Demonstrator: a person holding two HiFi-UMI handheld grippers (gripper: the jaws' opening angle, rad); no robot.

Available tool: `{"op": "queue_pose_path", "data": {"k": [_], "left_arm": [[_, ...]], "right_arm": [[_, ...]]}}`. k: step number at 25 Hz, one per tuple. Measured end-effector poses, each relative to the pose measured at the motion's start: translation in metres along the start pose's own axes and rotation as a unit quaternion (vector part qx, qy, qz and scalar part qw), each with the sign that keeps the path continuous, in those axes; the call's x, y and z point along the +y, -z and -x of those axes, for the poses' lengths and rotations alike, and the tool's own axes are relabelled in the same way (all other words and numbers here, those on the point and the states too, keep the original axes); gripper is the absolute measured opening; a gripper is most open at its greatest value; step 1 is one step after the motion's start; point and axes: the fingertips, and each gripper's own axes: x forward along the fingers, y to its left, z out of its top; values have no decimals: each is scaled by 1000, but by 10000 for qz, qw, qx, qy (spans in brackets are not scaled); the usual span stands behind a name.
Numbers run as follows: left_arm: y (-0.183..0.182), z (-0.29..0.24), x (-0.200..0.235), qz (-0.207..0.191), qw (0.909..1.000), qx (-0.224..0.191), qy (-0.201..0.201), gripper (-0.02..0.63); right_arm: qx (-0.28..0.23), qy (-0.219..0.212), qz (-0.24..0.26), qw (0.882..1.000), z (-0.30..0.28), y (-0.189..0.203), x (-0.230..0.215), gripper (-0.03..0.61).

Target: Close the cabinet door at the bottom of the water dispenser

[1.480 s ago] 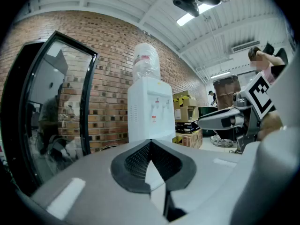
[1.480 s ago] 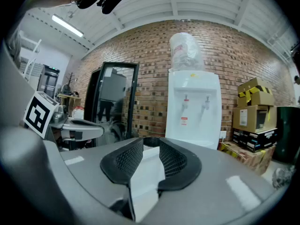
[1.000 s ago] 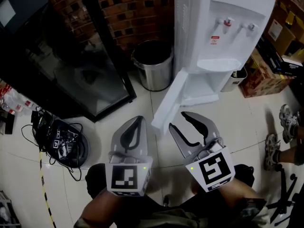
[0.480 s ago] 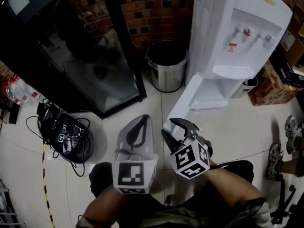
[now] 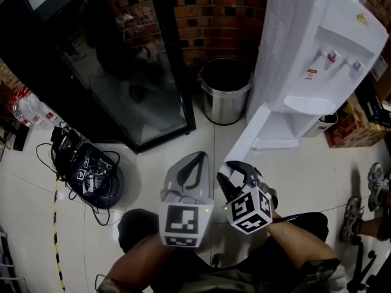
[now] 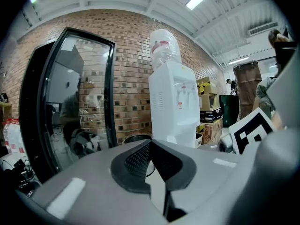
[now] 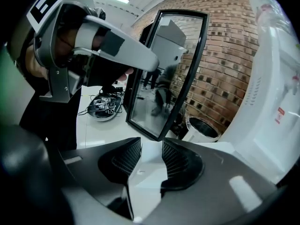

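The water dispenser [image 5: 317,47] ran off the head view's top and right edges, so its bottle was out of sight there. The open cabinet door [image 5: 250,140] screened the cabinet's inside, and the right gripper [image 5: 235,172] covered the door's lower corner. The red label [image 5: 311,74] under the taps was too small to read. In the left gripper view, the left gripper [image 6: 149,146] hid the dispenser's base and door. A bystander's shoes [image 5: 374,177] and leg were cut off at the right edge.

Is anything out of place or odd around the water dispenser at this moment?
Yes. The cabinet door at the bottom of the water dispenser stands wide open, swung out over the floor toward the person. The right gripper has the door's free edge between its jaws. Nothing looks spilled or broken.
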Motion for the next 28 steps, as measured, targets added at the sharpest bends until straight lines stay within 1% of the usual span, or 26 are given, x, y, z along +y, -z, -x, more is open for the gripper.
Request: {"op": "queue_pose_path", "data": {"k": [8,13,18,21,25,28], "left_arm": [[-6,-14,-25,-74,9996,-39,274,0],[-15,-23,-47,-22,9989,-120,459,0],[-26,-30,-78,73,9968,-264,746,0],[-30,-34,-100,58,9949,-309,958,1],[-28,-41,-124,1,9933,-270,1125,0],[-25,-47,-135,-34,9929,-208,1167,0]], "right_arm": [[202,-134,-104,9997,25,19,-3,138],[421,-33,-259,9988,51,42,-10,138],[637,308,-520,9961,79,69,-24,138],[766,550,-733,9928,94,85,-36,138],[896,885,-978,9872,112,107,-57,133],[985,1088,-1281,9808,123,122,-74,126]]}}
